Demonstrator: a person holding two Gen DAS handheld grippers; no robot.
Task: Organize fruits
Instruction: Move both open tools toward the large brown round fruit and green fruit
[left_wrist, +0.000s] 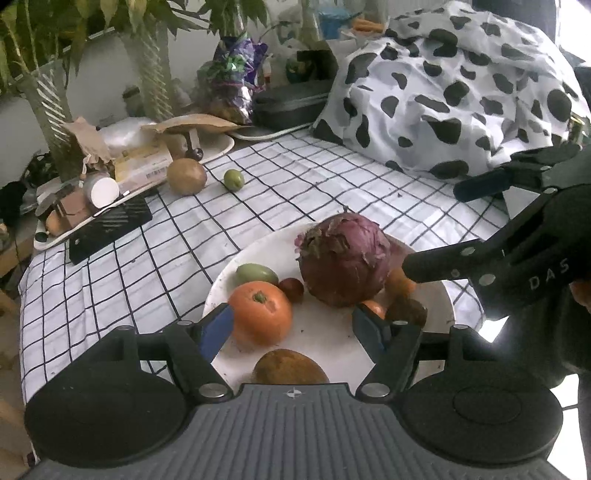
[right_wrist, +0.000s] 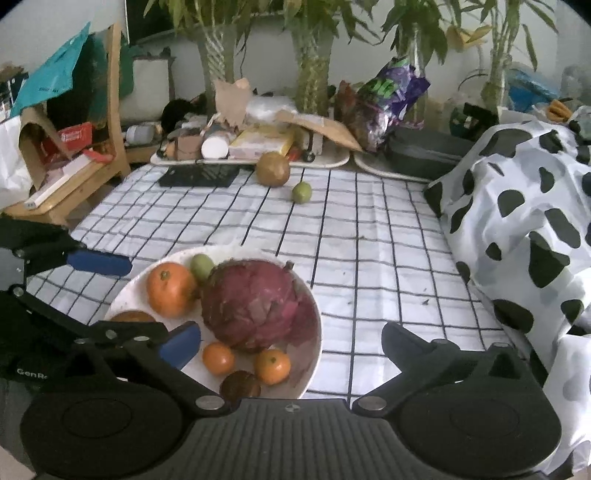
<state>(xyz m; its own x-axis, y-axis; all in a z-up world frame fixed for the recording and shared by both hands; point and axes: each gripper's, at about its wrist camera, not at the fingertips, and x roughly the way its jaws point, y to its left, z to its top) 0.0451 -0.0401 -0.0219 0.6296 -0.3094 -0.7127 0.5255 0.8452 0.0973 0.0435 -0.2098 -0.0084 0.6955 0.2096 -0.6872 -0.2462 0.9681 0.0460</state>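
cabbage (right_wrist: 258, 306) on plate (right_wrist: 314, 354) | lime (right_wrist: 301, 192) behind, on tablecloth (right_wrist: 369, 258)

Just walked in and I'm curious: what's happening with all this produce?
A person with a claw in each hand is gathering fruit onto a round white plate. It already holds a large purple cabbage, a big orange tomato and smaller fruits. Both the left claw and right claw are open and empty. A brown round fruit and a small green fruit remain on the checked cloth.
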